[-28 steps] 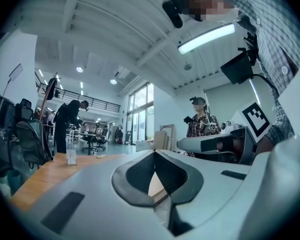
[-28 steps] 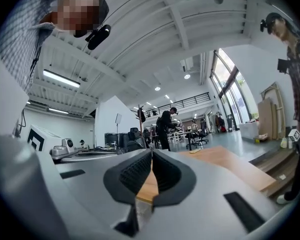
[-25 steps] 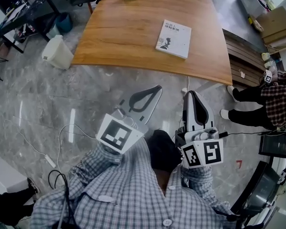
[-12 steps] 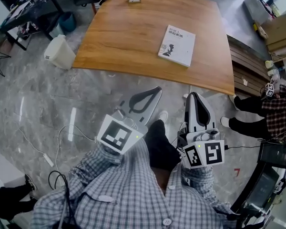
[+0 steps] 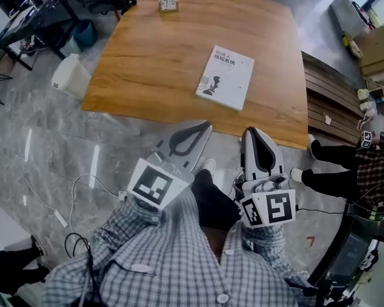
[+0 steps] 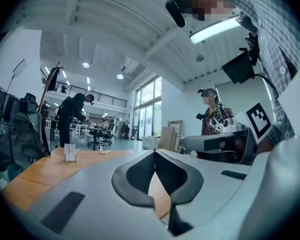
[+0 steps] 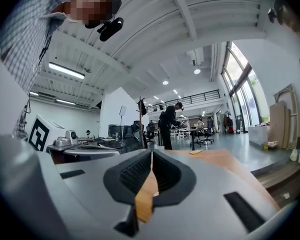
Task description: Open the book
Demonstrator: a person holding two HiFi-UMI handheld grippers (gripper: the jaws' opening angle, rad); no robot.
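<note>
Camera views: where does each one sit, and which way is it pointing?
Head view: on the person's head, looking steeply down at the table and closed book; checked shirt, left tongs and right tongs show.
Left gripper view: on the left tongs, looking level along its shut jaws across the table; shirt at right.
Right gripper view: on the right tongs, likewise; shirt at left.
Shared: both gripper views see a dark-clothed person beyond.

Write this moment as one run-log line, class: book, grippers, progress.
book: closed, flat on table | left gripper: shut, empty | right gripper: shut, empty | step: book untouched
</note>
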